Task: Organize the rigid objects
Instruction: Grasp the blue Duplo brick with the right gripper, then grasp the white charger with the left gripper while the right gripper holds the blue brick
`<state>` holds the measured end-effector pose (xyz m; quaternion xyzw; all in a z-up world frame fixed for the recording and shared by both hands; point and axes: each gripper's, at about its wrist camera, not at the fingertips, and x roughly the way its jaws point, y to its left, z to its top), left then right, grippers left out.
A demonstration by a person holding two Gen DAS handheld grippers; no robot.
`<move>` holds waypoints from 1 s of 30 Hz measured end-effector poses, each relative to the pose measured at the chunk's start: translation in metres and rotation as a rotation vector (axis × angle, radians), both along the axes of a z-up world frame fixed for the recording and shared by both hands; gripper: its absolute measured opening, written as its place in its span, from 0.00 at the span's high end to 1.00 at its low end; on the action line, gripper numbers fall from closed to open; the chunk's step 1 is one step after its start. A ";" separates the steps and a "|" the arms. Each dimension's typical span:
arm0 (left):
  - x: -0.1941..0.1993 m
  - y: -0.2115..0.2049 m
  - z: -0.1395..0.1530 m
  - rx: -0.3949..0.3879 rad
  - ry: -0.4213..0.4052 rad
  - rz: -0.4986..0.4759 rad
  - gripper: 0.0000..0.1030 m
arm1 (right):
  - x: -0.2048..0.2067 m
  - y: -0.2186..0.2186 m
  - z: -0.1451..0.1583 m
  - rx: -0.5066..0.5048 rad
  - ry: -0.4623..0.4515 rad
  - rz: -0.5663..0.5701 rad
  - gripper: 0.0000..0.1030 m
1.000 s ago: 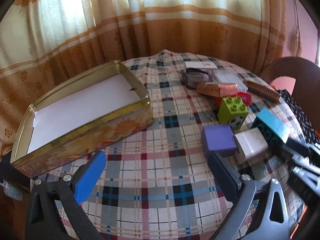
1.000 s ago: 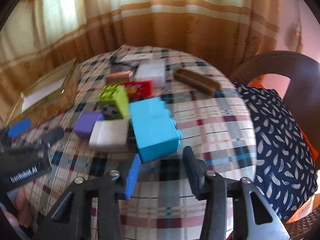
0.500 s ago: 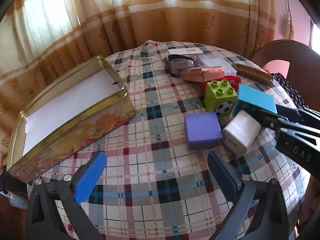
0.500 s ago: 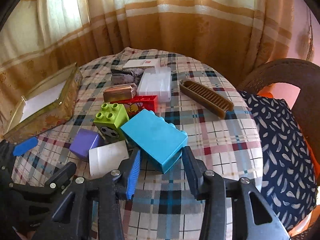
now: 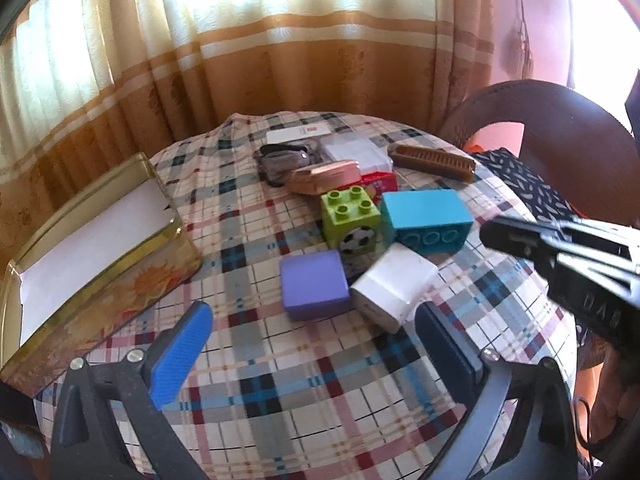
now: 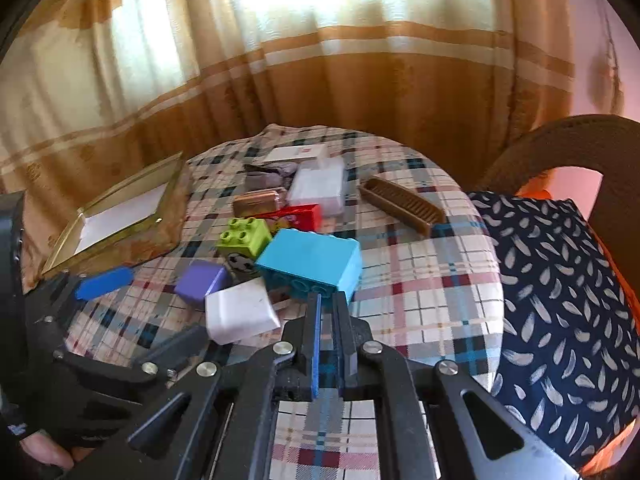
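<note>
On the checked tablecloth lies a cluster of blocks: a blue brick (image 6: 310, 258) tipped on its side with its hollow underside toward me, a green brick (image 6: 242, 234) with a football print, a purple block (image 5: 314, 284) and a white block (image 5: 394, 284). My right gripper (image 6: 329, 300) is closing, its jaws almost together with only tablecloth showing in the slit. Its tips stand at the blue brick's near lower edge; I cannot tell whether they touch. In the left wrist view the right gripper (image 5: 492, 236) sits just right of that brick. My left gripper (image 5: 312, 316) is open in front of the purple and white blocks.
An open gold tin (image 5: 176, 226) lined with white paper stands at the left. Behind the blocks lie a red brick (image 6: 298, 216), a copper-coloured case (image 5: 324, 176), a clear box (image 6: 318, 184), a brown comb (image 6: 402, 206) and a white card (image 6: 296, 153). A cushioned chair (image 6: 560, 280) adjoins the table's right edge.
The right gripper's jaws went from wide around the blue brick's corner to nearly together. The blue brick tipped onto its side. The left gripper moved in toward the purple and white blocks.
</note>
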<state>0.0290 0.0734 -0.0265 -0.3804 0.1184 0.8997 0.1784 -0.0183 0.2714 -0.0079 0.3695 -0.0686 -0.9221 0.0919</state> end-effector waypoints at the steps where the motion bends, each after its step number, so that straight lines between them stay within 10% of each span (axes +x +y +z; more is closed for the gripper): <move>1: -0.001 0.000 -0.001 -0.003 -0.005 0.003 0.01 | -0.002 0.003 0.000 -0.027 -0.003 -0.012 0.81; 3: -0.002 -0.003 0.000 0.004 -0.008 0.018 0.01 | -0.009 0.008 -0.001 -0.125 -0.016 -0.029 0.26; 5: -0.003 -0.009 -0.001 0.009 -0.011 0.034 0.01 | -0.017 0.008 -0.003 -0.190 -0.002 -0.041 0.13; 14: -0.010 -0.033 -0.007 0.043 -0.047 0.099 0.01 | -0.065 -0.037 -0.026 0.033 -0.195 0.008 0.16; 16: -0.009 -0.034 -0.007 0.048 -0.049 0.098 0.01 | -0.066 -0.039 -0.026 0.061 -0.183 -0.010 0.29; 30: 0.002 0.004 0.011 0.113 -0.005 -0.108 0.01 | -0.005 0.023 -0.003 0.036 -0.034 -0.146 0.35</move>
